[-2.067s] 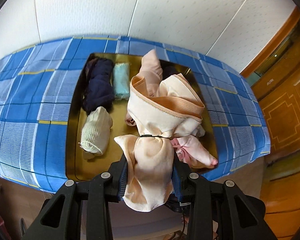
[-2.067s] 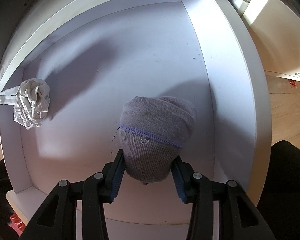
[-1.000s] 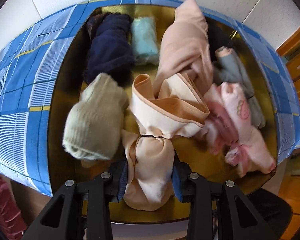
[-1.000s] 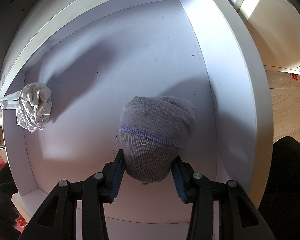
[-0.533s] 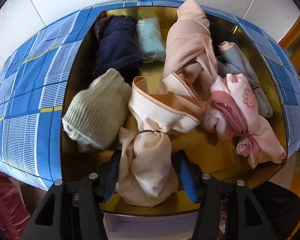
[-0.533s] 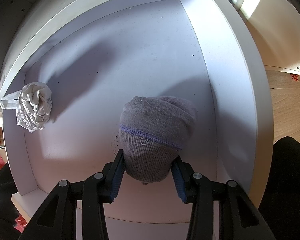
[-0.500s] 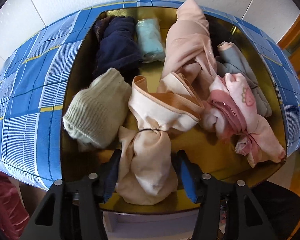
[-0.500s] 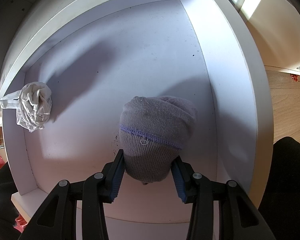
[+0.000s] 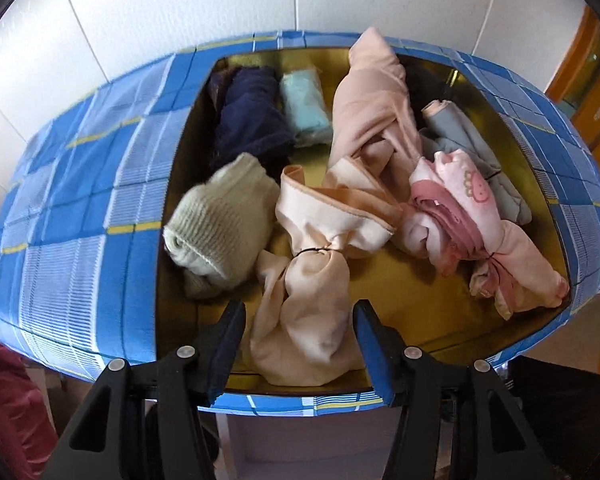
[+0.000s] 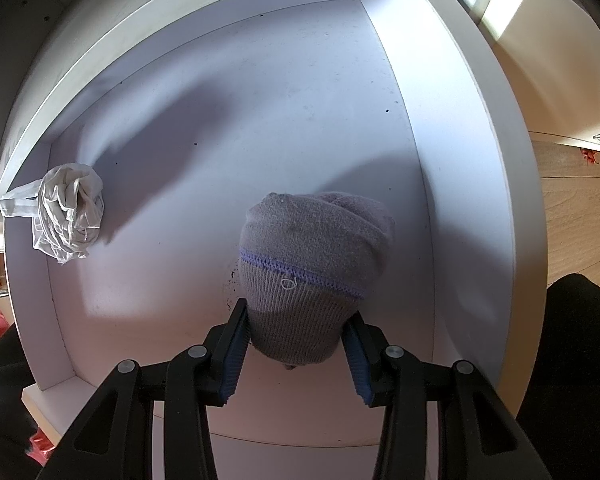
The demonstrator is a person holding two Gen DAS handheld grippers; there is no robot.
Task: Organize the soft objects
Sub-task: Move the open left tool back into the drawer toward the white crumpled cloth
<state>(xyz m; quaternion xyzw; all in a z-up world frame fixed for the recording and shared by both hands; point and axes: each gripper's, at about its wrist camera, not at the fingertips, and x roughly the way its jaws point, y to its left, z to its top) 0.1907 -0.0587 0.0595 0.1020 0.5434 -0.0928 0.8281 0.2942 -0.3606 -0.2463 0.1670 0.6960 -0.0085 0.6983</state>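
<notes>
A gold tray point(image 9: 412, 300) on a blue plaid cloth point(image 9: 80, 200) holds several rolled garments. A peach bundle tied with a black band point(image 9: 332, 216) lies at the tray's near edge. My left gripper point(image 9: 298, 312) straddles its lower end, open, with a gap at each pad. In the right wrist view, my right gripper point(image 10: 296, 320) is shut on a grey knitted sock roll point(image 10: 316, 240) with a purple stitched line. It holds the roll just above the floor of a white drawer point(image 10: 220, 120).
Also in the tray are a cream knit roll point(image 9: 220, 220), a navy roll point(image 9: 252, 120), a mint roll point(image 9: 304, 108), a long peach bundle point(image 9: 372, 108), a grey-blue piece point(image 9: 472, 148) and a pink bundle point(image 9: 460, 216). A crumpled white cloth point(image 10: 68, 208) lies at the drawer's left wall.
My left gripper lowered the peach bundle into the tray, opened off it and drew back a little. The right gripper and its sock roll have not moved.
</notes>
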